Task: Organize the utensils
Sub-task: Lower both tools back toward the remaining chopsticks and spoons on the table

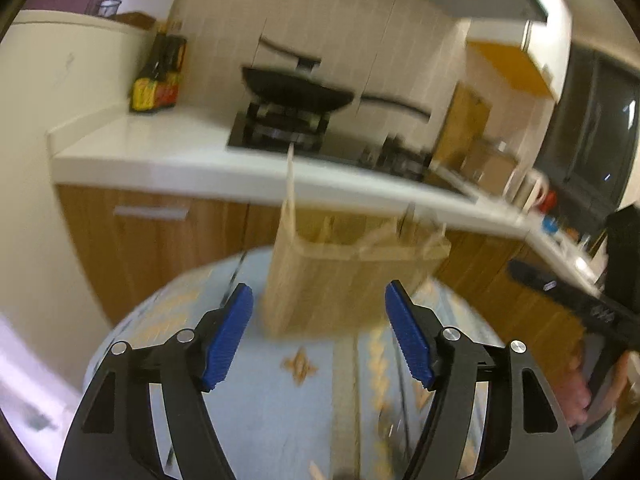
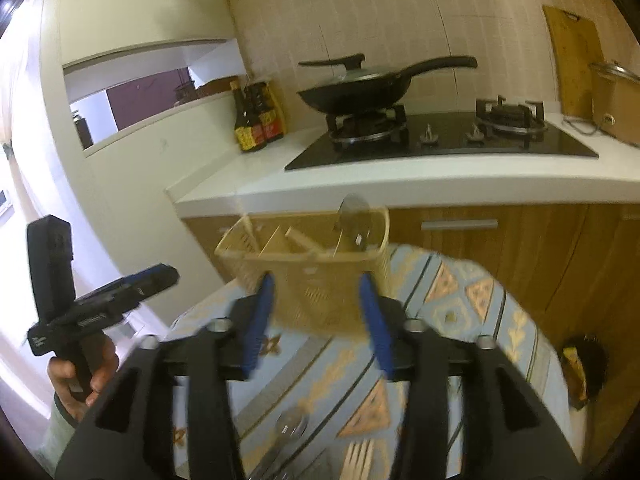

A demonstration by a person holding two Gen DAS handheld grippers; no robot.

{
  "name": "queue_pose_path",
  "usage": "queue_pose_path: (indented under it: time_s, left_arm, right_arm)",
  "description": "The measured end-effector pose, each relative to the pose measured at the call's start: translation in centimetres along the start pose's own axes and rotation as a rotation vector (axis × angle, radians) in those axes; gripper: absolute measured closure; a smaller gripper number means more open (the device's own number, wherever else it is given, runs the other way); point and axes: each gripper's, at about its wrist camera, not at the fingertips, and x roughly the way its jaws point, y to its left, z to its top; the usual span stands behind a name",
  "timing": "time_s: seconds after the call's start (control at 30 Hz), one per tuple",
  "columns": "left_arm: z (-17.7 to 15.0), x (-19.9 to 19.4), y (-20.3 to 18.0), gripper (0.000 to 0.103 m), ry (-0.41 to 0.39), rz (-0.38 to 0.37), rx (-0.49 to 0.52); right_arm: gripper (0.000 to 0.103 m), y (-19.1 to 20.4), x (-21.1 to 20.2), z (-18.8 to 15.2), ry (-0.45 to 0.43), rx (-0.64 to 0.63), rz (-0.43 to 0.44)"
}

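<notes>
A: How far along is the organizing judged to be?

B: Partly done, it seems. A spoon and a few wooden pieces are seen upright in the slotted beige utensil basket, which is placed at the far end of the patterned tablecloth. A metal spoon and a wooden fork are left lying on the cloth near the camera.

A: How is the fork oriented?

B: Its tines are pointed away, toward the basket; its long axis is run roughly along the table's length.

A: And the tools?

B: The right gripper is held moderately open, the left gripper wider; nothing is gripped by either.
</notes>
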Motion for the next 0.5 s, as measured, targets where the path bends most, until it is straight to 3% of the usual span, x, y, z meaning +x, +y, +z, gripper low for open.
queue_pose_path:
  time_s: [0.23,0.5]
  left_arm:
    - [-5.5,-0.7,-0.6,0.036,0.216,0.039,0.025]
    - [-11.2,-0.4,-0.5,0.041,0.367,0.033,0.016]
  right_arm:
    - [0.053,1.8,-1.1,-4.1,0.157,-0.010,-0.033]
    - [0.053,2.6,1.2,-11.2,0.406,0.026,-0.023]
